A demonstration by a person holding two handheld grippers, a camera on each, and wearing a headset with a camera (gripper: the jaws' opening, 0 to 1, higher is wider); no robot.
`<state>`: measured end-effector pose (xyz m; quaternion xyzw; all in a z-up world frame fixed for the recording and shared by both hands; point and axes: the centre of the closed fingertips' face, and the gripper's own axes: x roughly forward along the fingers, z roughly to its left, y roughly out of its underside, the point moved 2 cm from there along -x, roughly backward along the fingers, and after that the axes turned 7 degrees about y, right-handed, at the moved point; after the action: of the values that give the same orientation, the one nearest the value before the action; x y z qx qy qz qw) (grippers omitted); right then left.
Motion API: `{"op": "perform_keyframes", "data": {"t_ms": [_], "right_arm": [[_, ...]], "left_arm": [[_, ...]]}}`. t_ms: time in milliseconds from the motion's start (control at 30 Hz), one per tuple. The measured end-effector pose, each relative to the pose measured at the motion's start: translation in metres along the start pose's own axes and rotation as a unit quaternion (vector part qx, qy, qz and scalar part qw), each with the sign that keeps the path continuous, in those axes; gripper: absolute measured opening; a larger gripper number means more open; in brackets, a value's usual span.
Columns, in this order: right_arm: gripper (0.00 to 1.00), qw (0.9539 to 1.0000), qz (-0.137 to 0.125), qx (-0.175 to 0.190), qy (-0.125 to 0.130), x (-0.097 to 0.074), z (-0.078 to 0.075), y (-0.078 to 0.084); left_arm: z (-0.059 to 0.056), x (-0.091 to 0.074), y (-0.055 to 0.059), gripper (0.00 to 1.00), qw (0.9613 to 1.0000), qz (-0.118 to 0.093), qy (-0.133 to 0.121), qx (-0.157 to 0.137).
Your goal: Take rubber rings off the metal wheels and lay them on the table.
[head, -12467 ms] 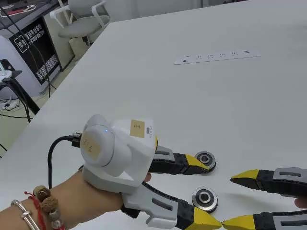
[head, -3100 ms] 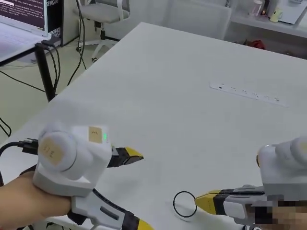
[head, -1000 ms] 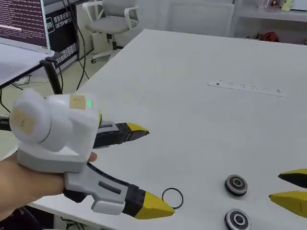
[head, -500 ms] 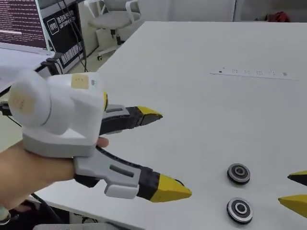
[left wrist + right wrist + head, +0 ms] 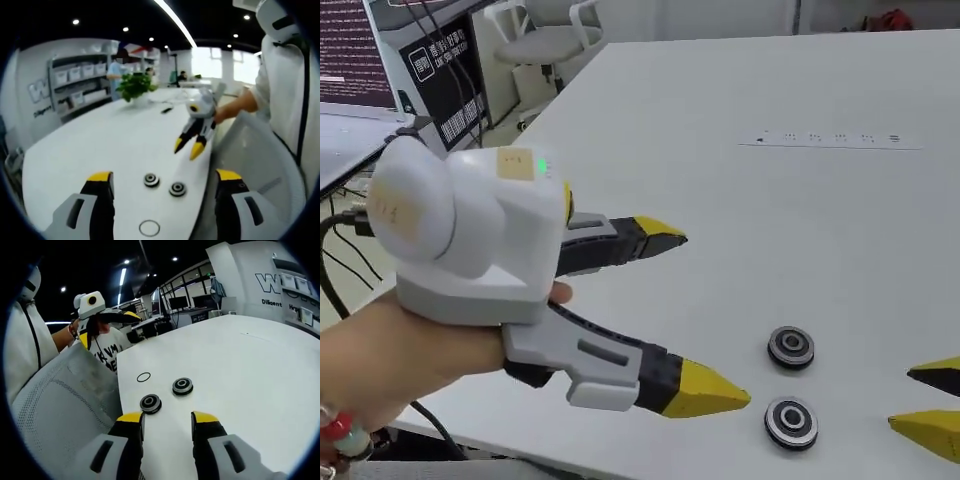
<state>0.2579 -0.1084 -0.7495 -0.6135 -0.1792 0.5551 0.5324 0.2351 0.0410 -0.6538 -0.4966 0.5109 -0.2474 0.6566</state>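
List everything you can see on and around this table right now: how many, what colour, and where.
metal wheels: two, dark with silver centres, close together near the table's front edge
rubber ring: one, black, flat on the table, apart from the wheels
table: one, white
socket strip: one, white, far part of the table
office chair: one, pale grey, beyond the table's far left
potted plant: one, green, on the table
left gripper: white body, yellow tips, open
right gripper: yellow tips, open, right of the wheels
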Motion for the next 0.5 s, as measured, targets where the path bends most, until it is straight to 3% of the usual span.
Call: {"op": "perform_keyframes", "data": {"t_ms": [500], "right_arm": [[0.32, 0.9995, -0.019, 0.009, -0.022, 0.011, 0.010, 0.013]], "left_arm": [[-0.014, 0.050, 0.010, 0.73, 0.9968, 0.042, 0.061, 0.028]]}}
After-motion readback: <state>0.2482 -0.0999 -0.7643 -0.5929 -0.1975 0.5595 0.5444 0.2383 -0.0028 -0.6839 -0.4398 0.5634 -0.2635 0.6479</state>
